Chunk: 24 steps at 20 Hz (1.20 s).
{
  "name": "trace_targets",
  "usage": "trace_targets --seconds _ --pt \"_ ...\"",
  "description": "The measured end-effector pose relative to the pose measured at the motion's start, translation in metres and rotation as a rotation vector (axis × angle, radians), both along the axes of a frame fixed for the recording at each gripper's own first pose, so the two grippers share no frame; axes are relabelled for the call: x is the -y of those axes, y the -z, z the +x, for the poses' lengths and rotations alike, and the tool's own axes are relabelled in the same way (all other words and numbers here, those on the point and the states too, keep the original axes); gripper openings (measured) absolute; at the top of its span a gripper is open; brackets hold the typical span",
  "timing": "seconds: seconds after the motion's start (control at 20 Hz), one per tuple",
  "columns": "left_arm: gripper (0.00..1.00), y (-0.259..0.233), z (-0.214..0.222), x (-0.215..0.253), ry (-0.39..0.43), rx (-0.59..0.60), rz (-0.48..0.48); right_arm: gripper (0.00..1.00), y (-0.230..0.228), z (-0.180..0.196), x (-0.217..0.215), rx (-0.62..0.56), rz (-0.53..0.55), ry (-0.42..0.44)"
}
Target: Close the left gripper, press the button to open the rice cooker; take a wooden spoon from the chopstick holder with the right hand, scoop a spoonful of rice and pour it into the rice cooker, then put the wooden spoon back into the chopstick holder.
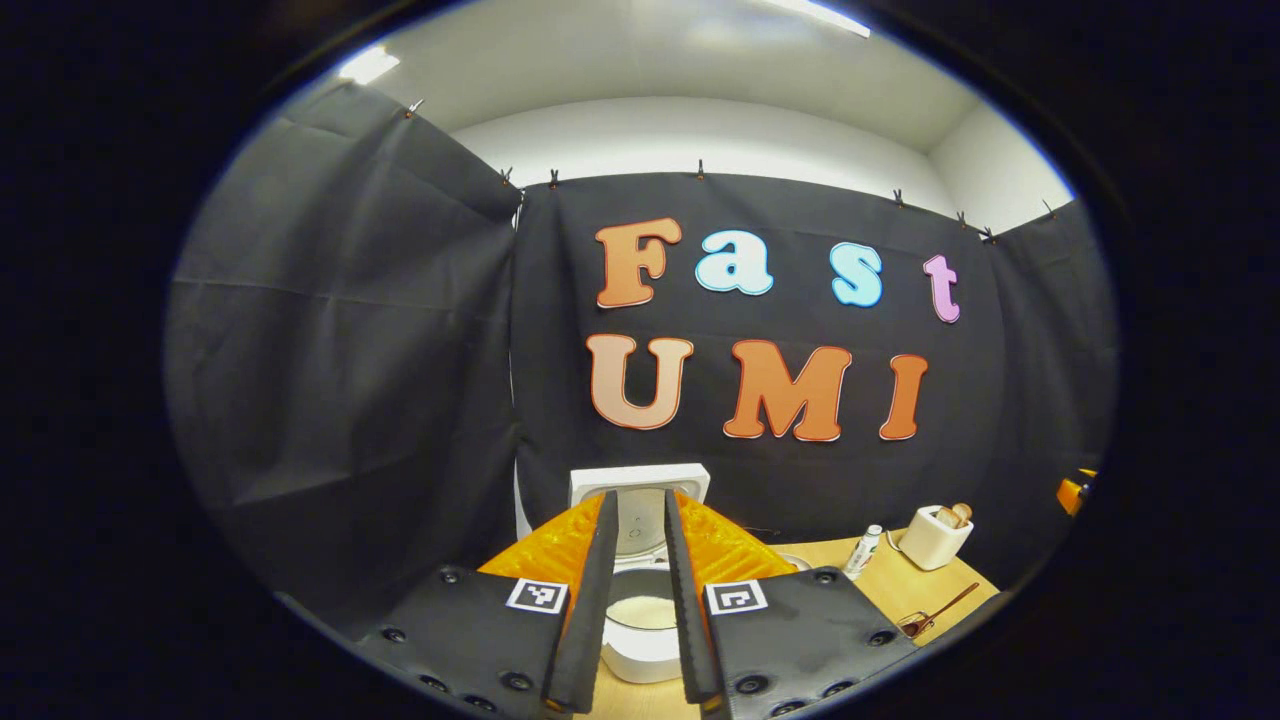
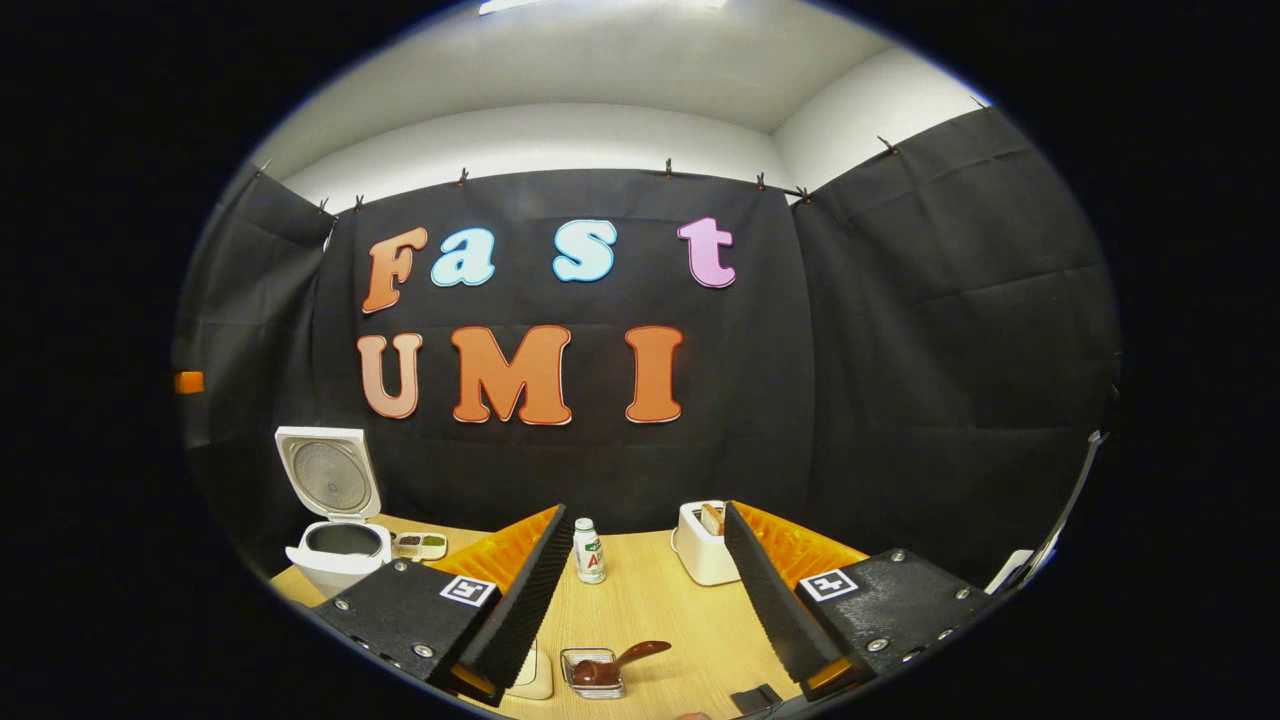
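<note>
With the rice cooker (image 1: 640, 600) lid raised, the left gripper (image 1: 640, 610) fingers stand narrowly parted, empty; the right gripper (image 2: 640, 600) gapes wide, empty, above the wooden spoon (image 2: 625, 660).

The rice cooker (image 2: 335, 555) looks like glossy white plastic. The table (image 2: 650, 600) at six o'clock shows matt, pale wood grain.

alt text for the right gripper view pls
The right tongs stand open and empty above a wooden table, with a wooden spoon resting in a small clear dish just ahead. Farther back stand a small bottle and a white toaster; at far left the rice cooker sits with its lid up.
</note>
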State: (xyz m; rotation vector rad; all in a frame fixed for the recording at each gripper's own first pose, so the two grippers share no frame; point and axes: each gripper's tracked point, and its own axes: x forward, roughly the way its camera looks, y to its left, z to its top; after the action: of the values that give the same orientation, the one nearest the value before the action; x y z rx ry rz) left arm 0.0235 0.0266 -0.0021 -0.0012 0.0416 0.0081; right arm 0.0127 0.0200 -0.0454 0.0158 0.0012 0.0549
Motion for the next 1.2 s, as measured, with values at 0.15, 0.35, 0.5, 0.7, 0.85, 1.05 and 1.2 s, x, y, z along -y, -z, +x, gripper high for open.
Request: trace_targets --seconds 0.15,0.35,0.5,0.7,0.85,1.05,1.2 --pt "0.84 -0.006 -0.005 0.002 0.004 0.018 0.001 0.95 0.007 0.002 -0.001 0.001 0.012 -0.008" --pt "0.98 -0.017 -0.013 -0.005 -0.042 0.055 0.039 0.95 0.025 0.007 0.003 -0.021 0.016 -0.009" --pt "1.0 -0.018 -0.017 -0.003 -0.047 0.064 0.046 0.95 0.044 0.015 0.005 -0.041 0.029 -0.007" --pt "0.99 -0.02 -0.021 -0.001 -0.051 0.062 0.051 0.94 0.085 0.024 0.001 -0.122 0.055 -0.026" --pt "0.98 -0.022 -0.027 -0.001 -0.06 0.064 0.073 0.95 0.117 0.029 0.002 -0.179 0.092 -0.028" --pt "0.98 -0.027 -0.033 0.002 -0.071 0.081 0.094 0.95 0.152 0.036 0.006 -0.238 0.127 -0.019" --pt "0.99 -0.024 -0.035 0.0 -0.088 0.078 0.095 0.95 0.18 0.041 0.007 -0.296 0.174 -0.007"
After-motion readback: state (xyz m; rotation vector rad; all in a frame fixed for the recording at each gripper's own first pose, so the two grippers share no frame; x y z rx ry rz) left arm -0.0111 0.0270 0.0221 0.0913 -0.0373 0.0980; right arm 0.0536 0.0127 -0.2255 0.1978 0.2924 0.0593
